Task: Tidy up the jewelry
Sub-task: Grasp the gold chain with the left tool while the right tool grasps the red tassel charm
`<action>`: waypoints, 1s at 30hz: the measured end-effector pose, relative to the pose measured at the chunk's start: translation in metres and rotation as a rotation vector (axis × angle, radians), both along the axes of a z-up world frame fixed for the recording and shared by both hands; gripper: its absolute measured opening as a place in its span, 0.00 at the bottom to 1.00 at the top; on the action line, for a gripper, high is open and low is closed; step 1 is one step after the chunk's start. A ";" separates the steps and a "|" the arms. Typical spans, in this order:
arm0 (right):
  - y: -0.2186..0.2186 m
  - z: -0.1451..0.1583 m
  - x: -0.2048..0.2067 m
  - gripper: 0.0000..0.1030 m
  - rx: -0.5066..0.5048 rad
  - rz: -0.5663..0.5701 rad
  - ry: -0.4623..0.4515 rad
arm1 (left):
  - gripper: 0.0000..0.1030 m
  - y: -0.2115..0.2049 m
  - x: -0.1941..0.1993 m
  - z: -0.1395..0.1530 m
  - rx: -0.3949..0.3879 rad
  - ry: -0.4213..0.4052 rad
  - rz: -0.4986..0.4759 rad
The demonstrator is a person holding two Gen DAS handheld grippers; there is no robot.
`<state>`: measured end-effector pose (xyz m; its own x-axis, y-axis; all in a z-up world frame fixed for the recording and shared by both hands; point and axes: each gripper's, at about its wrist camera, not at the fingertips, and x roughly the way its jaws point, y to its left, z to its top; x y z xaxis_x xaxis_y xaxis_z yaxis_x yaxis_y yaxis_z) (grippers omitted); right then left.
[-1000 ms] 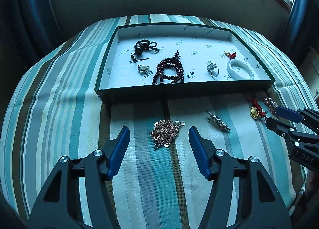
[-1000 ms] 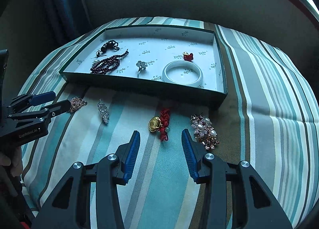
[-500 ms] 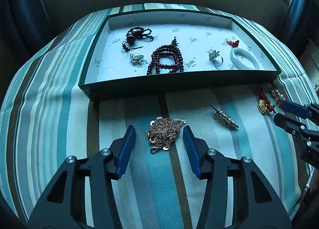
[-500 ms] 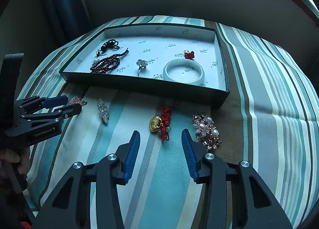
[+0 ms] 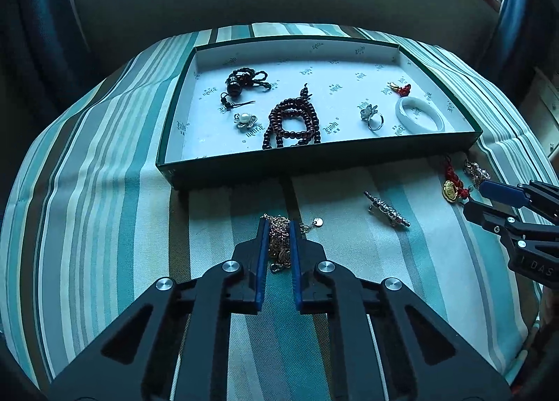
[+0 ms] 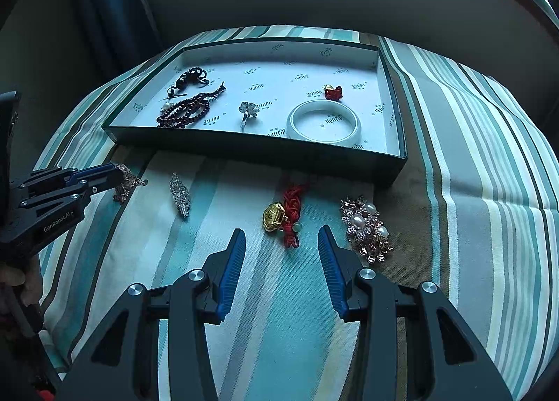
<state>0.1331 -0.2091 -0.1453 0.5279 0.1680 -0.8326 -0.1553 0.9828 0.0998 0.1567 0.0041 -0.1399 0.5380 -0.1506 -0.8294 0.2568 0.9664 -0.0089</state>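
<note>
My left gripper (image 5: 278,247) is clamped on the gold chain (image 5: 279,243); the bunched links sit pinched between the blue pads, a loose end with a small disc trailing out to the right on the striped cloth (image 5: 104,226). In the right wrist view the same chain hangs bunched at the tips of that gripper.

My right gripper (image 6: 281,254) hovers with jaws partly apart, nothing between the pads. Just ahead of its tips lies the gold charm on a red knotted cord (image 6: 284,217). To its right, near the right finger, sits the pearl-and-crystal brooch (image 6: 367,226). Further left on the cloth lies the long silver brooch (image 6: 180,195), between the two grippers.

Beyond these stands the green tray (image 5: 314,160), white-lined, its near wall facing me. Inside, from left: a dark bead with black cord (image 5: 241,83), a small pearl flower piece (image 5: 245,119), the coiled dark red bead string (image 5: 293,121), a silver flower ring (image 5: 371,116), a white bangle (image 5: 419,116), and behind the bangle a small red-and-gold charm (image 5: 401,88).

Past the tray, the cloth's far edge, then a dark wall under a window.
</note>
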 end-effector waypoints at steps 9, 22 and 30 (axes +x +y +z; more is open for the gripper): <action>0.002 -0.002 0.012 0.43 0.019 -0.011 0.000 | 0.11 0.014 -0.006 0.009 -0.022 -0.016 0.028; 0.009 -0.014 0.022 0.29 -0.035 -0.005 0.001 | 0.11 0.023 -0.006 0.015 -0.032 -0.026 0.046; 0.011 -0.014 0.018 0.20 -0.037 0.004 -0.010 | 0.11 0.025 -0.006 0.015 -0.037 -0.026 0.052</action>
<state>0.1515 -0.1984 -0.1594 0.5357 0.1395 -0.8328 -0.1606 0.9851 0.0617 0.1510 0.0293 -0.1244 0.5671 -0.1521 -0.8095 0.2066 0.9777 -0.0390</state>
